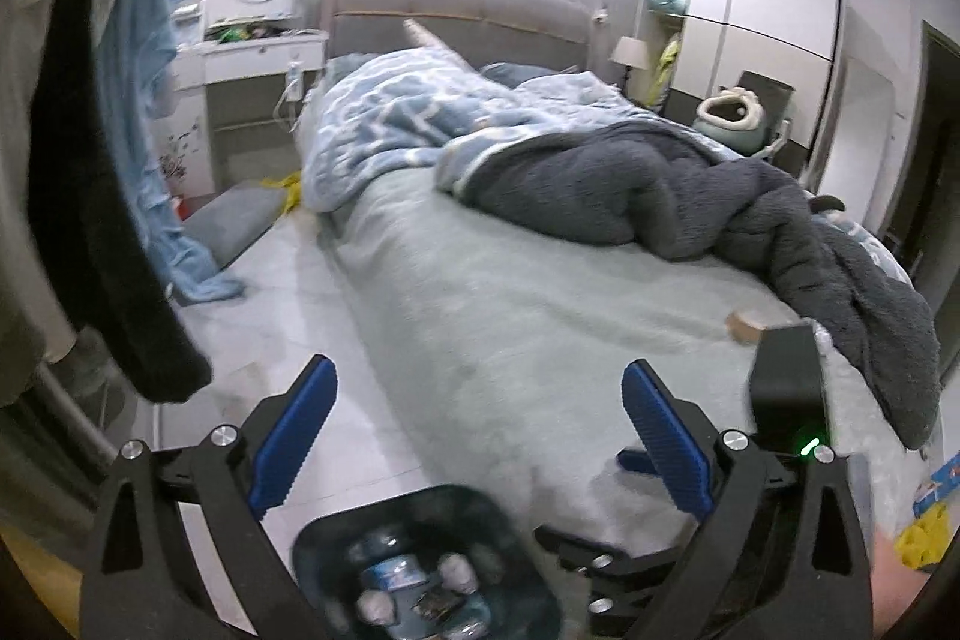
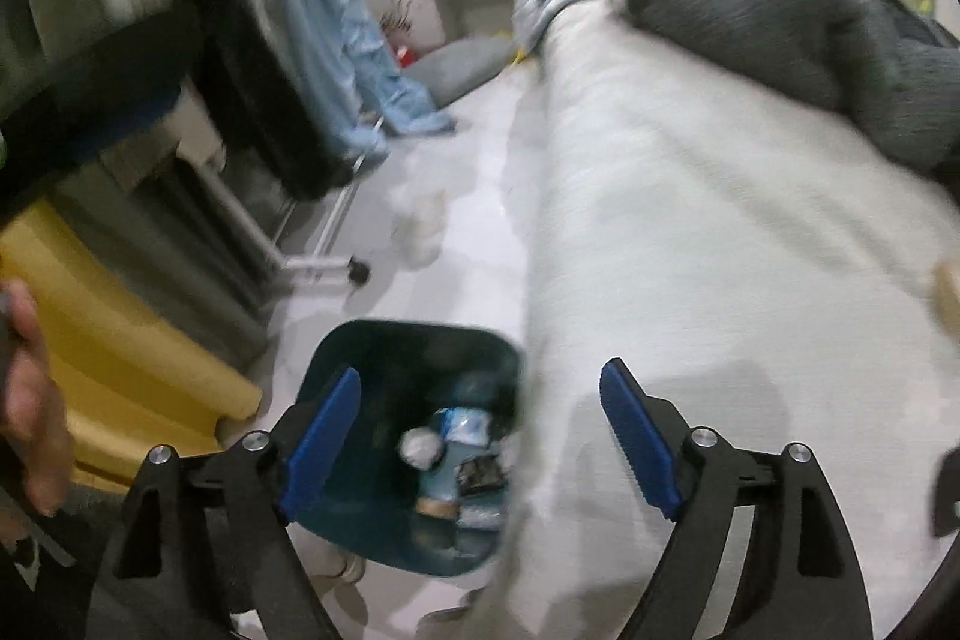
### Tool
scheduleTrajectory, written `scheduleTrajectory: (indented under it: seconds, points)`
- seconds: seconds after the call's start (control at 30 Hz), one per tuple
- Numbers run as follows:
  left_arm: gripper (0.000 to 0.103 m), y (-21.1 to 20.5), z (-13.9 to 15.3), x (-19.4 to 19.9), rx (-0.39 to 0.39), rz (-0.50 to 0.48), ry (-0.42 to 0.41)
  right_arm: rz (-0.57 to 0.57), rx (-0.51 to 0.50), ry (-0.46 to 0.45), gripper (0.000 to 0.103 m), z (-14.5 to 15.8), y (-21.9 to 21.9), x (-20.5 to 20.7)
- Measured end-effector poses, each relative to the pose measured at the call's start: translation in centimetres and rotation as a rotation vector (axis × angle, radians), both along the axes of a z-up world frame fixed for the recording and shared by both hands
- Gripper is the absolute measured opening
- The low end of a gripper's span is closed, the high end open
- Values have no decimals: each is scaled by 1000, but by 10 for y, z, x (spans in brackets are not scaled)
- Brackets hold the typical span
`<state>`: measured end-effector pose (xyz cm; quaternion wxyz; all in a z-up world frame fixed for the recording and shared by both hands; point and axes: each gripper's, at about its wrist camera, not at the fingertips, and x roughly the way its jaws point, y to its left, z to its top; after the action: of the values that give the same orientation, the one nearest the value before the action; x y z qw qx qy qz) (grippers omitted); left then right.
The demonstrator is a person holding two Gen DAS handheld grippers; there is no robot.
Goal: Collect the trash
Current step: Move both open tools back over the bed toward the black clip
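Both claws released, nothing between the blue pads. Left gripper [image 1: 474, 436] hangs over the near edge of the bed [image 1: 510, 292], the dark bin [image 1: 420, 520] on the floor below it. Right gripper [image 2: 480, 436] is above the same bin [image 2: 360, 358], which stands on the pale floor just left of the bed [image 2: 690, 232]. Inside the bin: crumpled white bits, a plastic bottle, a dark wrapper. Grey blanket [image 1: 690, 196] heaped at the far right of the bed. A small tan thing [image 1: 744, 323] lies on the bed's right side; blurred, cannot tell what it is.
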<state>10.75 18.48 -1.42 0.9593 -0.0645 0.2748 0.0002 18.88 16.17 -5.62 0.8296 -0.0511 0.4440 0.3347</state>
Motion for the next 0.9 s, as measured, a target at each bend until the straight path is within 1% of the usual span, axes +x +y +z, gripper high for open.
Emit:
scheduleTrajectory:
  seconds: [0.1, 0.27, 0.47, 0.63, 0.73, 0.8, 0.83, 0.87, 0.9]
  points:
    - [97, -24, 1, 7, 11, -50, -7, -49, 15, -38, 85, 13, -38, 4]
    - [97, -55, -1, 22, -36, -134, 1, -126, 40, -64, 85, 22, -104, 12]
    - [97, -100, -6, 35, -43, -227, 13, -206, 76, -42, 85, 16, -176, 15]
    - [97, -140, -13, 43, -3, -315, 34, -258, 124, -23, 85, 12, -217, 21]
    - [97, -157, -22, 47, -16, -370, 57, -267, 142, -24, 85, 13, -239, 21]
    - [97, -167, -28, 51, -33, -401, 72, -265, 145, -23, 85, 12, -246, 22]
    - [97, -172, -31, 53, -38, -417, 79, -263, 148, -16, 84, 10, -249, 24]
    - [97, -176, -33, 55, -39, -428, 84, -261, 154, -11, 79, 8, -253, 26]
    - [97, -182, -37, 57, -36, -444, 91, -262, 154, -3, 76, 6, -256, 27]
